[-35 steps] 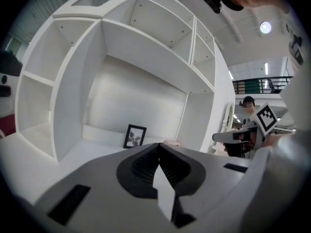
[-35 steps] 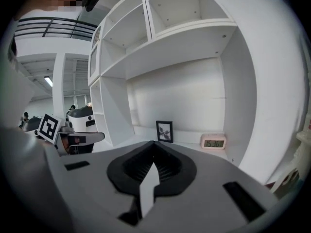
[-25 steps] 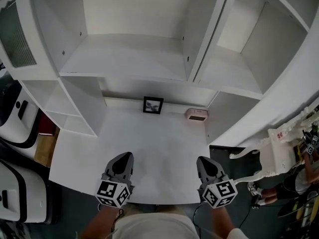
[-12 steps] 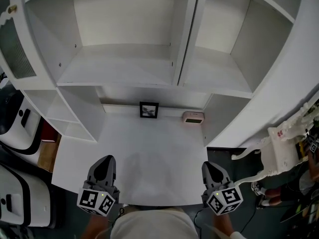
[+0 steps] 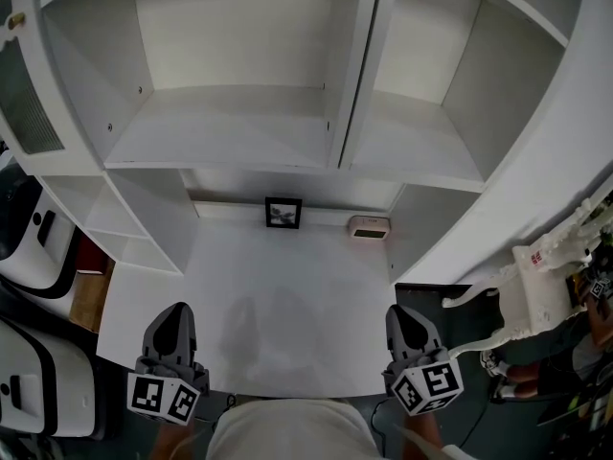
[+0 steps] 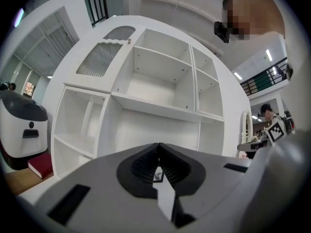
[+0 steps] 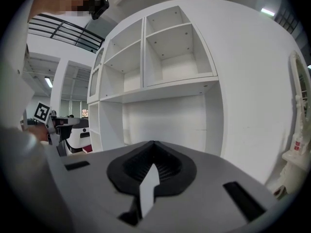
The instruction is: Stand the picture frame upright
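A small black picture frame (image 5: 283, 213) stands upright against the back wall of the white desk (image 5: 287, 295), under the shelves. Both grippers hover over the desk's front edge, far from the frame, pointing towards it. My left gripper (image 5: 179, 307) is at the front left corner, its jaws shut with nothing in them. My right gripper (image 5: 397, 310) is at the front right, also shut and holding nothing. In the left gripper view the closed left gripper (image 6: 158, 144) faces the shelving; in the right gripper view the right gripper (image 7: 153, 142) does the same.
A small pink box-like device (image 5: 369, 226) sits right of the frame at the back. White shelving (image 5: 230, 123) with bare compartments rises above the desk. White machines (image 5: 29, 228) and a red book (image 5: 91, 245) stand at the left, and ornate white furniture (image 5: 536, 276) at the right.
My left gripper has drawn back to the left, towards the desk's front left corner. My right gripper shifted only slightly. The frame has not moved.
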A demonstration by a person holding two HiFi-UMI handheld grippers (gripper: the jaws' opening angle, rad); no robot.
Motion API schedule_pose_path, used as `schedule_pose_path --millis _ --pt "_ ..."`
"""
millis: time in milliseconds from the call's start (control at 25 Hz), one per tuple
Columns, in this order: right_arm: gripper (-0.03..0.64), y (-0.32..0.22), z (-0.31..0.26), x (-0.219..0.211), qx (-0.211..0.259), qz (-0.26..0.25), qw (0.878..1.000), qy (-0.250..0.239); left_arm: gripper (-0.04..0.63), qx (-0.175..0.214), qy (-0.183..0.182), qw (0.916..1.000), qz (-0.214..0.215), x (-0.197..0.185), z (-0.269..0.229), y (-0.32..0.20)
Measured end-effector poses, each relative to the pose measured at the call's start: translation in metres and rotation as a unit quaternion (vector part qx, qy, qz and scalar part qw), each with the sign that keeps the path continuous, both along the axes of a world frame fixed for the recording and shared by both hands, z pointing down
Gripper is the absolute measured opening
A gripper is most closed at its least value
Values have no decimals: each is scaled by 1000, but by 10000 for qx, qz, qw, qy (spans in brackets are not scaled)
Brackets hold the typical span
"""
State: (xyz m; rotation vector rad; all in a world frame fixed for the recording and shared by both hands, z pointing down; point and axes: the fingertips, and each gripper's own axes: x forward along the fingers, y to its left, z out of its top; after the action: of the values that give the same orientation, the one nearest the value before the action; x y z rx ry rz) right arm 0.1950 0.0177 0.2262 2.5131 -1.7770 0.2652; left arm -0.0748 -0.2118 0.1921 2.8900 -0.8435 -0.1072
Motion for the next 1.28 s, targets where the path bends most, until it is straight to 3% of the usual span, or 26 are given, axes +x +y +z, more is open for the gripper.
schedule_pose_path --millis 1280 --pt "9 -39 -7 -21 34 -380 9992 118 18 -7 233 9997 -18 6 -1 -14"
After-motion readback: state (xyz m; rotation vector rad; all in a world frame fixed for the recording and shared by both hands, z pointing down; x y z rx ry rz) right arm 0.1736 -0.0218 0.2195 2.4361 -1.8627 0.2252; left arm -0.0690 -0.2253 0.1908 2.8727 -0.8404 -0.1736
